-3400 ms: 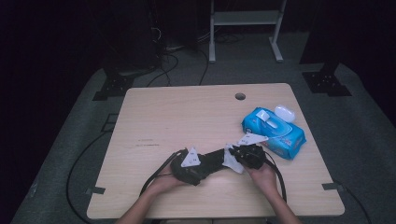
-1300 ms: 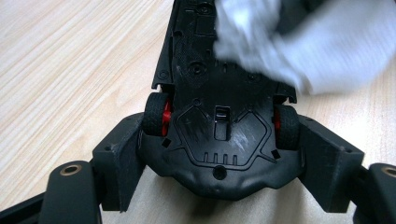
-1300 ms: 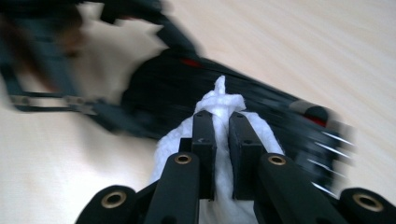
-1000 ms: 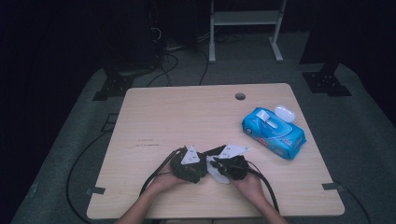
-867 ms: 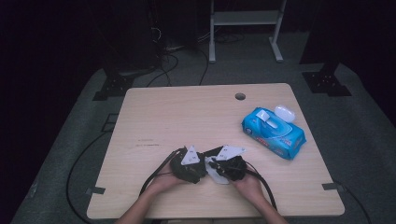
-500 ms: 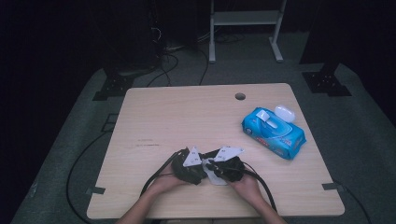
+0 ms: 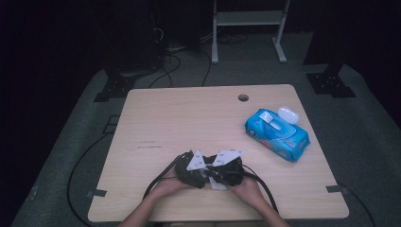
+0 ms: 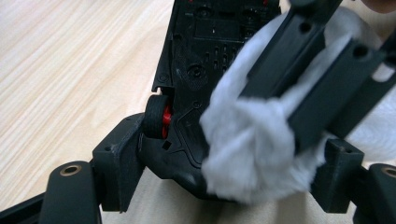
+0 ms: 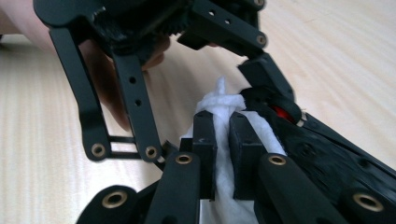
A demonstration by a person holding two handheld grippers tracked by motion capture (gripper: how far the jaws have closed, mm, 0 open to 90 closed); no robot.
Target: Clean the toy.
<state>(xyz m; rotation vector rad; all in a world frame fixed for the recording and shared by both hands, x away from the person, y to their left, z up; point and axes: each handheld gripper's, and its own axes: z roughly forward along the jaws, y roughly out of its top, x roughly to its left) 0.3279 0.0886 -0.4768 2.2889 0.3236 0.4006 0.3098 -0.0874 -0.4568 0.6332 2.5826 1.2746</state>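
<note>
My left gripper (image 8: 224,186) clamps a black toy car with red-hubbed wheels (image 8: 196,70), belly toward me, its long axis running toward 12 o'clock, the far end cut off. My right gripper (image 9: 223,135) pinches a white fluffy wipe (image 8: 252,154) against it. Both sit near the light wooden desk (image 7: 189,118) edge at 6 o'clock; the car's topside is hidden.

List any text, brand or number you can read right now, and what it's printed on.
Nothing can be read.
Blue wipes pack: red and white print on its face, too small and blurred to make out.
Table: a faint dark row of marks, too small to read.
Black toy car: moulded underside, no lettering that can be made out.
White wipe: plain.
</note>
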